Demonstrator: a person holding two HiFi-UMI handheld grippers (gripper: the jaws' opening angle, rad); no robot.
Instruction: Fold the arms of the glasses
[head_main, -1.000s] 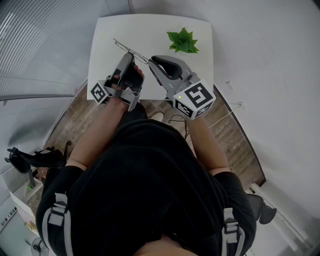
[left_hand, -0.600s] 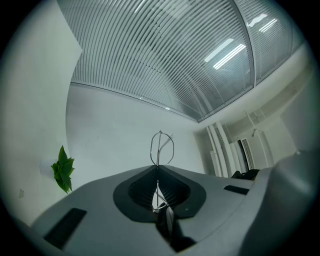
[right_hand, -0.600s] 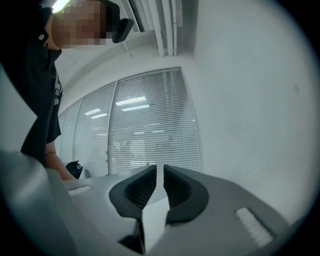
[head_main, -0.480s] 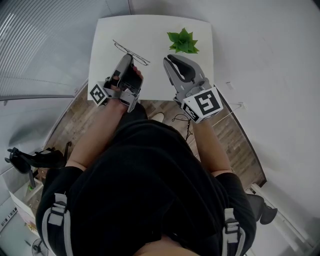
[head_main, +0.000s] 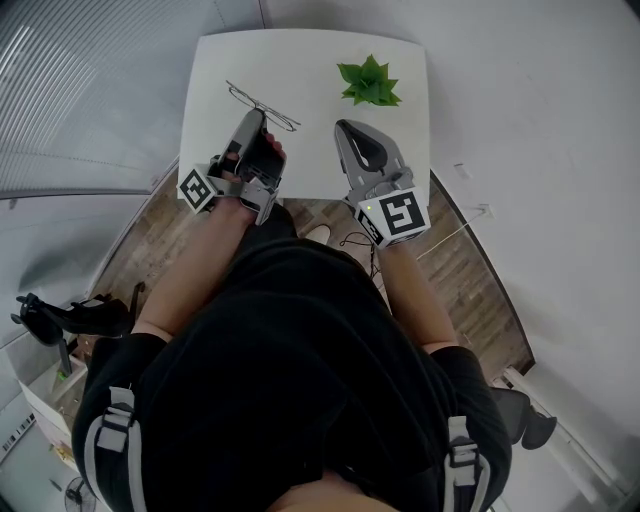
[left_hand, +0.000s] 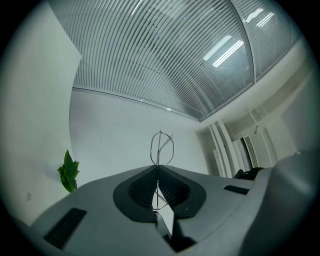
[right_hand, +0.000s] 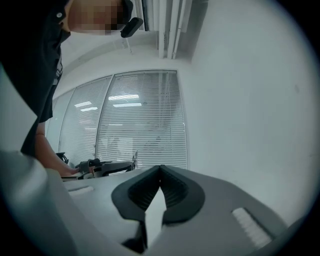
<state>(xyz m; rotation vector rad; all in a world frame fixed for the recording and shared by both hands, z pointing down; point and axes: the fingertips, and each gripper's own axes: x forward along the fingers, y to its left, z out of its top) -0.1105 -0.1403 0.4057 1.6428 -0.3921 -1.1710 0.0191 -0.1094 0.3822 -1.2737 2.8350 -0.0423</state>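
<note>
Thin wire-framed glasses (head_main: 264, 105) hang over the white table (head_main: 300, 55), held at one end by my left gripper (head_main: 256, 114). In the left gripper view its jaws are shut on the wire of the glasses (left_hand: 161, 148), and an oval lens rim stands up beyond the tips of the left gripper (left_hand: 158, 168). My right gripper (head_main: 345, 128) is apart from the glasses, to their right over the table's front part. Its jaws have just been closing and are now shut, with nothing between them in the right gripper view (right_hand: 160, 168).
A small green plant (head_main: 369, 82) stands at the table's back right and also shows in the left gripper view (left_hand: 67, 171). The table's front edge (head_main: 300, 198) lies just under both hands, with wooden floor (head_main: 470, 270) beyond it. Window blinds (right_hand: 140, 125) fill the wall at the left.
My right gripper has drawn away from the glasses, moving right and toward the table's front. The left gripper and the glasses have stayed in place.
</note>
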